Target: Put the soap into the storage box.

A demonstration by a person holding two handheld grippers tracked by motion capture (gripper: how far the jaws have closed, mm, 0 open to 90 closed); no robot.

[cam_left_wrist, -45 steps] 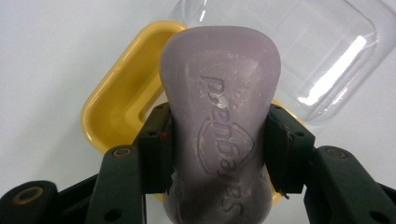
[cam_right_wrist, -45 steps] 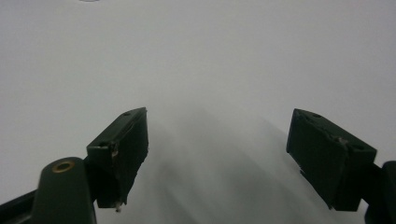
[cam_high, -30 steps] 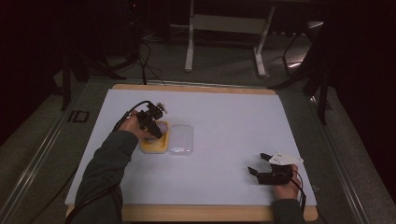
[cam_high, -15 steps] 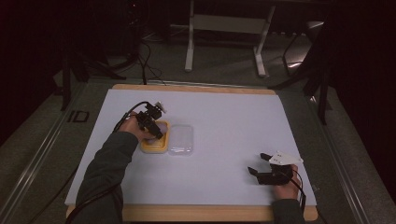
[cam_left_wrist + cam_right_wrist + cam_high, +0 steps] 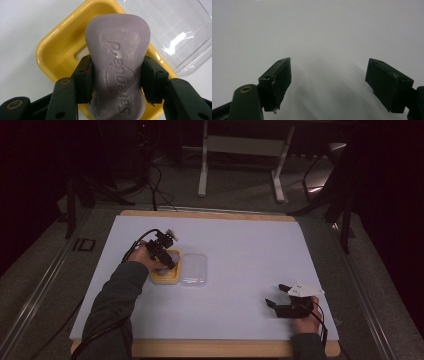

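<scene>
A white sheet covers the surface (image 5: 240, 250), which has a wooden edge and stands in a dim room. The left tool (image 5: 116, 82) is closed on a purple soap bar (image 5: 117, 62), its 2 jaws pressing the bar's opposite long sides directly above a yellow soap dish (image 5: 53, 50). The bar is smooth, rounded and matte, with embossed lettering and pale powdery marks on its face. The dish is glossy plastic, rectangular with rounded corners, with a slot in its floor. A clear plastic lid (image 5: 194, 269) lies just beside the dish. The right tool (image 5: 328, 83) is open over bare white sheet, well apart from the dish.
</scene>
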